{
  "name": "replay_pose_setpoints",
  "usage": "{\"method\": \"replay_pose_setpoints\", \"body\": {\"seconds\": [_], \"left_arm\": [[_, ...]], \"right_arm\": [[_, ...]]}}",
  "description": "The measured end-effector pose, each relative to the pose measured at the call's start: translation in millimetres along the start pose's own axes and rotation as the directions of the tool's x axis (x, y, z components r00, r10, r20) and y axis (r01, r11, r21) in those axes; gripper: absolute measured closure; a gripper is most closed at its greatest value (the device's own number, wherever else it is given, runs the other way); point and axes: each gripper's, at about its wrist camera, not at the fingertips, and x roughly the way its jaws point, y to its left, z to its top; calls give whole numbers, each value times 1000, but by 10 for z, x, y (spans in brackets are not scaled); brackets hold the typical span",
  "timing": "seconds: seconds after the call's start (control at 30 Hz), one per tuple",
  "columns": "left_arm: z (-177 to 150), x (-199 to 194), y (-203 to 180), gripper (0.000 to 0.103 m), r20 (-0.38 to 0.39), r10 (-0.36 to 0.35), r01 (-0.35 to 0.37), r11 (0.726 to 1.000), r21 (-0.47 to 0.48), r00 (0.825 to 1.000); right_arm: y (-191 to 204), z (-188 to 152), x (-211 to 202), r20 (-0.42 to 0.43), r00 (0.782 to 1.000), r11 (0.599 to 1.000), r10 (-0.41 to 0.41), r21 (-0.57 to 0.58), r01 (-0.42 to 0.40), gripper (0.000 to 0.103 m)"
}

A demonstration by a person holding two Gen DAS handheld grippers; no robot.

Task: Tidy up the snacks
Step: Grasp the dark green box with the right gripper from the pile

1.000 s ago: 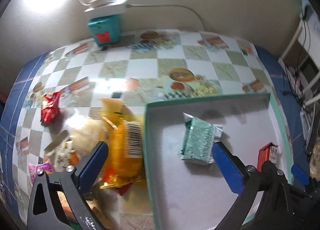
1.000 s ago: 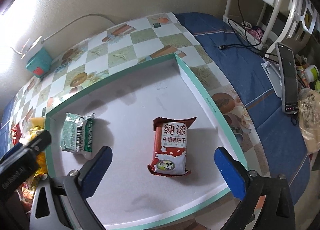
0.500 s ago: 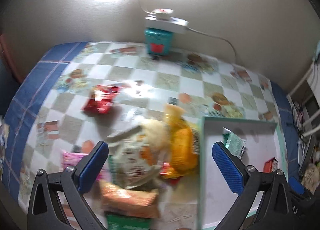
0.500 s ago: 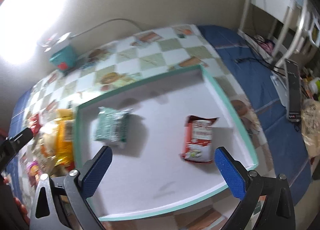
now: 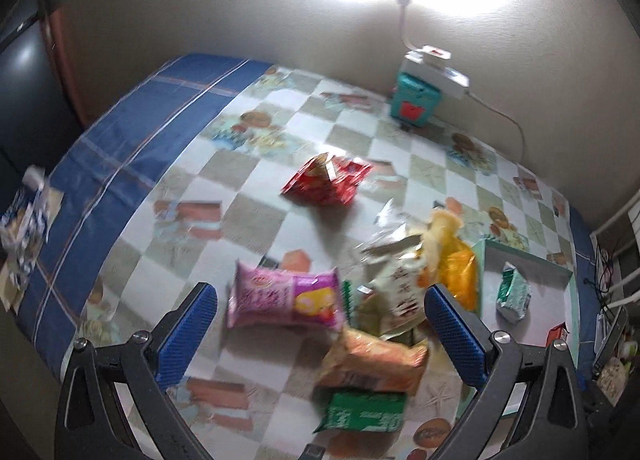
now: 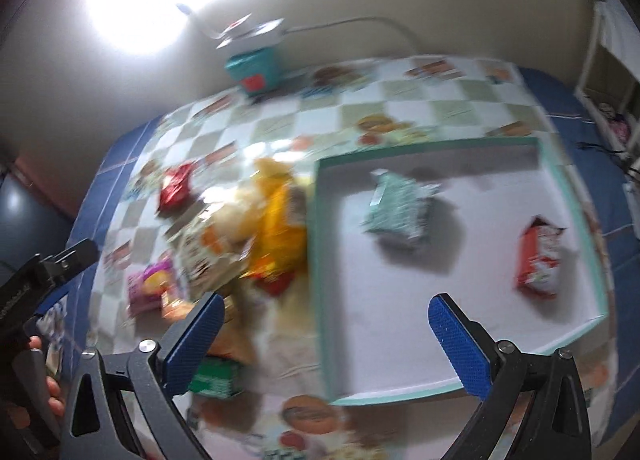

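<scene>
My left gripper (image 5: 320,310) is open and empty above a heap of snack packets: a pink one (image 5: 286,296), an orange one (image 5: 370,362), a green one (image 5: 360,412), a beige one (image 5: 398,282) and a yellow one (image 5: 456,260). A red packet (image 5: 326,179) lies apart, farther back. My right gripper (image 6: 326,324) is open and empty over the left wall of the teal-rimmed white tray (image 6: 320,260). In the tray lie a green packet (image 6: 400,207) and a red-and-white packet (image 6: 538,260). The heap (image 6: 248,227) sits left of the tray.
A teal box (image 5: 416,103) with a white power strip and cable stands against the back wall. The checkered cloth has blue borders (image 5: 132,131) at its left edge. A hand (image 6: 48,388) holds the left gripper's handle at the lower left. White shelving (image 6: 612,51) is at the right.
Both cameras have swung left and pulled back. The left view went from the tray to the snack heap; the right view now takes in the heap beside the tray. Both grippers stayed open.
</scene>
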Motion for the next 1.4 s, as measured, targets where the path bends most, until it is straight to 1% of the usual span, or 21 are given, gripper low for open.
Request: {"method": "replay_pose_setpoints", "body": {"seconds": [0.1,0.2,0.37,0.47,0.6,0.73,0.9,0.97,1.03,1.17,1.27,1.3,1.4], "left_arm": [[-101,101,113,0,-48,1,-2,1000,-25,999],[-200,198,200,0,-93,-8,4,999,-41,996],[-357,340,285,0,-155,38,-43,999,-26,987],[-400,424,374,0,-188,59,-69,997,-46,980],[-399,477,483,0,-202,49,-67,994,-81,978],[-375,518,554,0,-213,28,-52,993,-106,977],[-350,583,647,0,-232,27,-60,989,-135,972],[-348,590,675,0,-233,28,-63,987,-146,972],[-333,595,700,0,-231,25,-62,986,-152,973],[-330,611,689,0,-234,29,-65,987,-147,972],[-333,620,672,0,-237,28,-63,988,-142,971],[-331,622,670,0,-236,28,-62,988,-142,971],[-315,632,671,0,-233,29,-63,988,-141,972]], "right_arm": [[184,-80,103,-36,999,999,22,-42,-23,0],[342,-170,185,-66,997,996,26,-79,-32,0],[492,-306,309,-115,993,995,26,-96,-37,0],[589,-405,385,-145,989,993,19,-111,-36,0],[777,-543,518,-197,980,985,31,-159,-64,0],[939,-665,659,-235,972,977,1,-207,-51,0],[1091,-782,796,-261,965,967,-20,-252,-48,0],[1114,-813,862,-273,962,968,-30,-248,-40,0],[1112,-829,899,-288,958,973,-14,-226,-54,0],[1141,-823,949,-284,959,975,-14,-216,-50,0],[1191,-826,1016,-297,955,975,-5,-215,-61,1],[1197,-829,1024,-294,956,974,-9,-218,-58,2],[1261,-836,1025,-279,960,971,-4,-229,-63,14]]}}
